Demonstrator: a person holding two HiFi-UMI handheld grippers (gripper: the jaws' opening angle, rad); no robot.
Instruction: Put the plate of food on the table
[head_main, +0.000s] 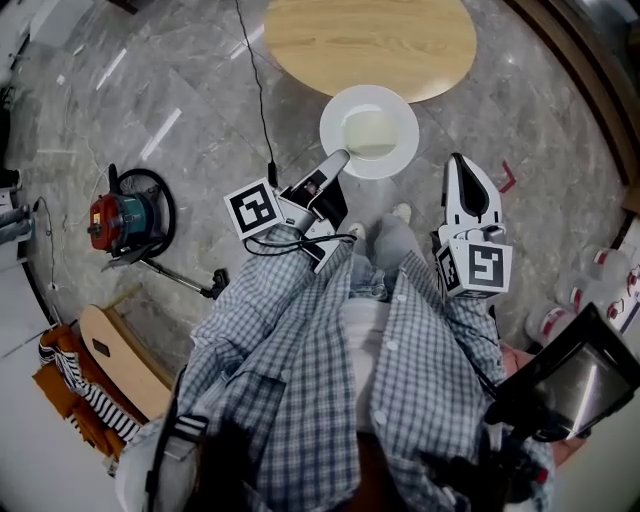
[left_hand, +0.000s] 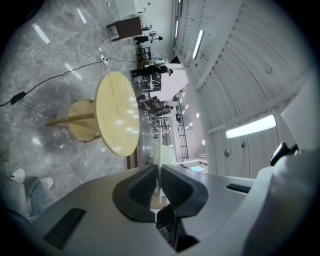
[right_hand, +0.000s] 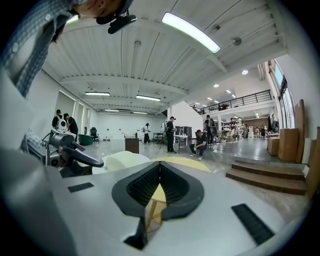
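Observation:
A white plate with a pale heap of food hangs above the floor, just short of the round wooden table. My left gripper is shut on the plate's near rim. In the left gripper view the plate stands edge-on, pinched in the jaws, and the table lies beyond it. My right gripper hangs to the right of the plate, shut and empty. In the right gripper view its jaws meet, with the plate at the left and the table top ahead.
A red vacuum cleaner and its hose lie on the marble floor at the left, and a black cable runs past the table. A wooden board lies lower left, bottles stand at the right. Steps and several people are far off.

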